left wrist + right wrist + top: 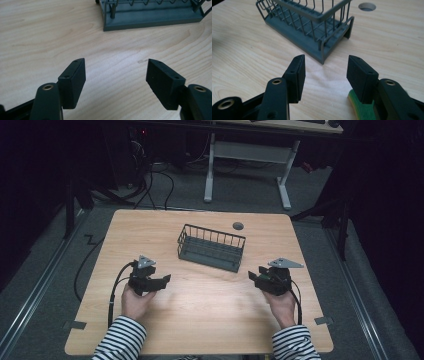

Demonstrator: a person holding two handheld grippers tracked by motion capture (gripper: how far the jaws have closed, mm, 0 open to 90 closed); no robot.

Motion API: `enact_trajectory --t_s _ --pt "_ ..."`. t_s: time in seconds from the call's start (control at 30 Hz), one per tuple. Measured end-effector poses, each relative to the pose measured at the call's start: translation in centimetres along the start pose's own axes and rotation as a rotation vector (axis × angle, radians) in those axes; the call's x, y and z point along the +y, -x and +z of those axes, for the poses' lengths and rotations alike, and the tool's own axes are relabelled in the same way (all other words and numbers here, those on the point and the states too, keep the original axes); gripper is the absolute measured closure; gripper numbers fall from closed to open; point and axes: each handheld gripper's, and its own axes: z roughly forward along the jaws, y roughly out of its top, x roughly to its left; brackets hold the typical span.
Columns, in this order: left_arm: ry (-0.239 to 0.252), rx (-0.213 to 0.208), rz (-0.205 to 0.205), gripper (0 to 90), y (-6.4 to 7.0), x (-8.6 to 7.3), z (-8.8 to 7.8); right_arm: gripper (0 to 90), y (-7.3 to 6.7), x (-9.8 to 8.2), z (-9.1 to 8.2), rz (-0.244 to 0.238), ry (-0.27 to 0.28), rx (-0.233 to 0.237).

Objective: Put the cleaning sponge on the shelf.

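A dark grey wire basket (211, 247) sat a little above the middle of the high view, on a light wooden table (200, 320), its long axis running from upper left down to lower right. It had a solid flat base, thin upright bars for walls and a rail around the top, and it stood upright with nothing visible inside. The right gripper view showed one short end of the basket (312, 27) near the top of the frame, with a round hole (367, 6) in the tabletop at the upper right, and a yellow and green sponge (360, 108) under the right-hand jaw at the bottom, which the high view hid. The left gripper view caught only the base and lower bars of the basket (152, 15) along the upper right edge. In the high view the left gripper (161, 281) lay at the lower left of the basket and the right gripper (254, 276) at its lower right, each held in a hand with a striped sleeve. Both grippers had their jaws spread wide apart, holding nothing, well apart from the basket.
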Motion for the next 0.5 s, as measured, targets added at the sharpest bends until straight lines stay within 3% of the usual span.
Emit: enact_trajectory --t_s 0.1,0.3,0.33,0.37,0.5 --pt "-0.008 -0.002 0.021 32.3 0.0 1.6 0.2 49.3 0.3 0.8 0.2 0.010 0.011 0.004" --pt "0.035 -0.017 0.023 32.7 -0.2 5.0 -0.2 49.5 0.6 2.4 0.9 0.018 0.015 0.010" --pt "0.035 -0.017 0.023 32.6 -0.2 5.0 -0.2 49.4 0.6 2.6 0.9 0.023 0.017 0.012" --pt "0.055 -0.030 0.012 32.9 -0.4 6.4 -0.3 49.4 0.7 3.0 1.0 0.022 0.018 0.013" --pt "0.077 -0.013 0.033 33.9 -0.4 8.7 -0.4 49.2 1.0 4.2 1.3 0.024 0.024 -0.010"
